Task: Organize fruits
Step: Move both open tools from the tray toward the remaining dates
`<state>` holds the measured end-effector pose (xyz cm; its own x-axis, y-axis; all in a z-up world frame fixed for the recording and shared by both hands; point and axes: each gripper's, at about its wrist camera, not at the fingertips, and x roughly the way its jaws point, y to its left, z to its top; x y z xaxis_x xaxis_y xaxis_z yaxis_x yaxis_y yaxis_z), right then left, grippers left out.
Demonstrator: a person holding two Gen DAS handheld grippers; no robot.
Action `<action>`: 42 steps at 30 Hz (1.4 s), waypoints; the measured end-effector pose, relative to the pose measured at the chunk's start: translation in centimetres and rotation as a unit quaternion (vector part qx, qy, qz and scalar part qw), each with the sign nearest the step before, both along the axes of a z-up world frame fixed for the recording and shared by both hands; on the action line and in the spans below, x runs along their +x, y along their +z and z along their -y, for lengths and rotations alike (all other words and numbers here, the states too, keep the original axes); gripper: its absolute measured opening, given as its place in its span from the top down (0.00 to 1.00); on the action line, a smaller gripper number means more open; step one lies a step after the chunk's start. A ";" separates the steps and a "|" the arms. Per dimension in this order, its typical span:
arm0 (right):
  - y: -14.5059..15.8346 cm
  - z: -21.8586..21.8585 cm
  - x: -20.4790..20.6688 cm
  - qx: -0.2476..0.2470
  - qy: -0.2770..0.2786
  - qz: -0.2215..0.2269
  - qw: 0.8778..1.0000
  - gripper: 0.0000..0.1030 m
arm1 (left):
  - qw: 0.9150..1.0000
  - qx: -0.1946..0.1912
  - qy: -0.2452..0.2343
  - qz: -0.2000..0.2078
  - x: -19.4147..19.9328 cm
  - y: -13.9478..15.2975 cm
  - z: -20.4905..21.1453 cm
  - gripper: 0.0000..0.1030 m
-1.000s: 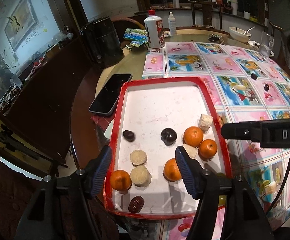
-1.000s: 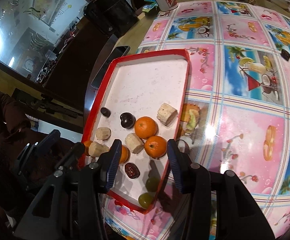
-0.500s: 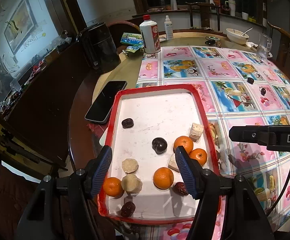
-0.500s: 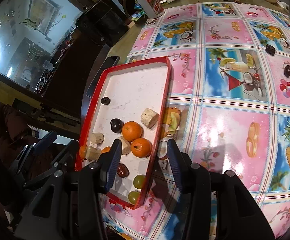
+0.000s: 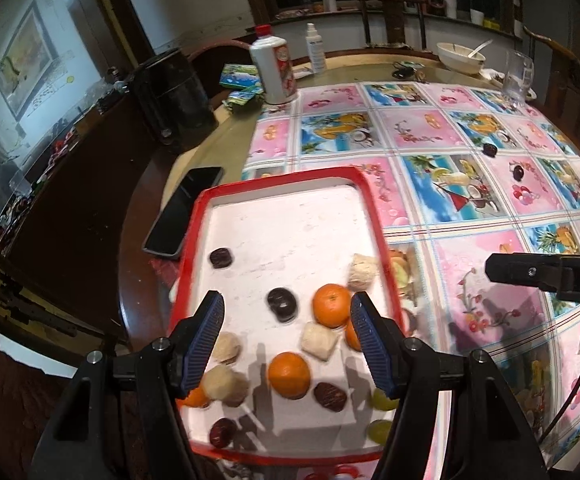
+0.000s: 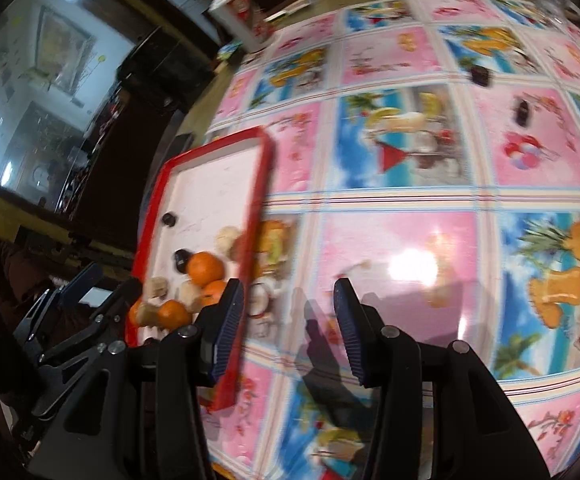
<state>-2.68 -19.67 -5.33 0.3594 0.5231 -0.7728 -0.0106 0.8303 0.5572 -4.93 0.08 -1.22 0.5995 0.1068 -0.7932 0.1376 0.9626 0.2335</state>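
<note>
On the counter (image 5: 370, 64), over a pink and blue picture cloth (image 5: 470, 160), sits a red-rimmed tray (image 5: 194, 240) with a white floor. Its fruit crowds the near end, toward 6 o'clock in the left wrist view: an orange (image 5: 331, 305) beside a dark plum (image 5: 282, 304), another orange (image 5: 289, 375) nearer the camera, pale beige chunks (image 5: 319, 342) among them, a brown date (image 5: 330, 397) and two green grapes (image 5: 382, 400) at about 5 o'clock. One more dark fruit (image 5: 221, 258) lies alone toward 10 o'clock in the tray. Two small dark fruits (image 5: 490, 149) rest on the cloth well apart from the tray, at about 2 o'clock.

The left claw (image 5: 286, 346) hangs over the tray's near end, spread wide with nothing between its fingers. The right claw (image 6: 289, 330) is also spread wide and empty, over the cloth just to the right of the tray's rim; its view is blurred.

A black phone (image 5: 184, 206) lies just left of the tray, and a white bottle (image 5: 272, 68) stands at 12 o'clock.
</note>
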 end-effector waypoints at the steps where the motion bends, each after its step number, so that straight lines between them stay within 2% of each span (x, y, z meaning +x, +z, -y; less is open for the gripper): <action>1: -0.4 1.0 0.0 0.001 -0.010 -0.004 1.000 0.53 | 1.000 0.001 -0.003 -0.002 0.2 -0.1 0.5 0.36; 8: -2.2 8.5 -0.5 -0.001 -0.074 -0.022 0.997 0.53 | 0.999 0.011 -0.042 -0.005 1.5 -0.5 6.0 0.36; 14: -2.3 13.6 -1.1 0.000 -0.114 -0.019 0.993 0.53 | 0.997 0.012 -0.075 -0.002 2.5 -0.3 10.3 0.36; 24: -3.0 18.2 -1.3 0.012 -0.147 -0.020 0.989 0.53 | 0.995 0.021 -0.102 -0.006 3.3 -0.6 14.7 0.36; 27: -2.2 18.4 -1.4 0.020 -0.145 -0.010 0.989 0.53 | 0.994 0.025 -0.102 -0.007 3.4 -0.7 15.2 0.36; 29: -0.4 18.1 -1.5 0.030 -0.135 0.024 0.990 0.53 | 0.994 0.028 -0.100 -0.010 3.6 -0.9 15.4 0.36; 32: 3.8 17.0 -1.9 0.046 -0.099 0.100 0.989 0.52 | 0.995 0.031 -0.096 -0.011 3.7 -1.0 15.3 0.36; 34: 7.1 15.5 -2.5 0.046 -0.070 0.156 0.984 0.41 | 0.995 0.033 -0.093 -0.011 3.8 -1.1 15.2 0.36; 37: 10.8 13.2 -3.6 0.038 -0.033 0.220 0.974 0.29 | 0.996 0.033 -0.087 -0.012 4.0 -1.2 14.7 0.36; 42: 14.5 9.0 -4.1 0.019 0.028 0.263 0.964 0.25 | 0.997 0.033 -0.073 -0.015 4.2 -1.4 13.5 0.36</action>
<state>-6.81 -28.63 9.15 0.6671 0.5773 -0.4708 -0.3435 0.7992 0.4932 -0.76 -13.39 -2.65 0.5885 0.0736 -0.8051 0.2825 0.9144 0.2901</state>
